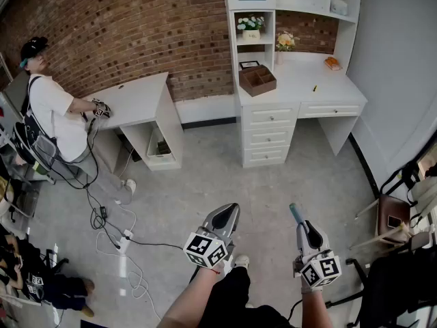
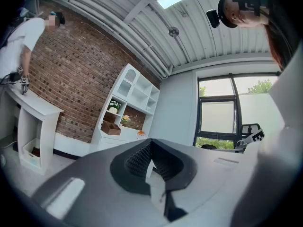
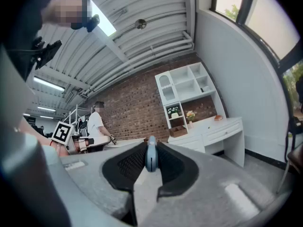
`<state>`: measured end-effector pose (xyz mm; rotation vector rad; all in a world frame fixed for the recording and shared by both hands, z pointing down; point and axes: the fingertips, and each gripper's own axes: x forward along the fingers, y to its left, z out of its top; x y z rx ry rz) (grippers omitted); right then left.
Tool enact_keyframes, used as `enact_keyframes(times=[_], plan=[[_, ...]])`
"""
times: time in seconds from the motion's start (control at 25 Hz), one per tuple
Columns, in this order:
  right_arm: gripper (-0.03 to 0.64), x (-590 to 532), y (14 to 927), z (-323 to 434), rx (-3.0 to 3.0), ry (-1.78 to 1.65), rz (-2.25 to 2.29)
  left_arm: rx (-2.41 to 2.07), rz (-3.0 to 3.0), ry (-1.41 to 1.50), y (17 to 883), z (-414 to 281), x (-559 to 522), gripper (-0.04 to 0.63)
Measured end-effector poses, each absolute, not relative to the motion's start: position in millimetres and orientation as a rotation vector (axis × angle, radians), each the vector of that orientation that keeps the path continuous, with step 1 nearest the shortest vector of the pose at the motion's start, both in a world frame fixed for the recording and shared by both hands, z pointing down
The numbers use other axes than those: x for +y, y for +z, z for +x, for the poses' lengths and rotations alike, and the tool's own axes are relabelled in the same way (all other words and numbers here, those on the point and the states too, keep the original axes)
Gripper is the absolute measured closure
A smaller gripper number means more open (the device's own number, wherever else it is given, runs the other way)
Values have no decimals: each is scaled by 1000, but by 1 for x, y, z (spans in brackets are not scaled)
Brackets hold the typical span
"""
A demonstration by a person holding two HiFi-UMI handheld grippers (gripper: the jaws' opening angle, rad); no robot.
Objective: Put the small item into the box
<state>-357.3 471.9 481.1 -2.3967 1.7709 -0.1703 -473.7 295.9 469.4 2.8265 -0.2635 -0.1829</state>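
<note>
A brown wooden box (image 1: 257, 79) with compartments stands on the white desk (image 1: 300, 80) against the brick wall, far ahead of both grippers. It also shows small in the left gripper view (image 2: 110, 127) and in the right gripper view (image 3: 178, 131). My right gripper (image 1: 305, 229) is held low over the floor, shut on a small light-blue item (image 3: 150, 156) whose tip pokes out forward (image 1: 295, 213). My left gripper (image 1: 229, 214) hangs beside it, jaws shut with nothing between them (image 2: 150, 163).
The desk has drawers (image 1: 271, 134) and a shelf unit with flower pots (image 1: 250, 24). A small yellow thing (image 1: 315, 87) lies on the desktop. A person (image 1: 51, 111) stands at a second white desk (image 1: 140, 101) on the left. Cables (image 1: 116, 234) trail over the floor; a chair (image 1: 392, 217) stands at the right.
</note>
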Motion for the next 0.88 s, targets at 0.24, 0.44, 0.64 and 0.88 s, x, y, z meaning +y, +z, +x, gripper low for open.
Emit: enact_keyframes(times=[0.24,0.44,0.64,0.88], plan=[[551,417,466,-317,1734,-160,-2410,-232,2836,-168,458,-430,242,592],[551,382,471,-283,1722,-201,-2406,-215,2820,-142,460,-394,209,592],[551,351,474,-253,1706,-196,-2410,-176,2806,-135,465,-364,180,592],[551,328,475,-227,1637,-201,-2401,-142,2814,-130,468,-338,152,592]])
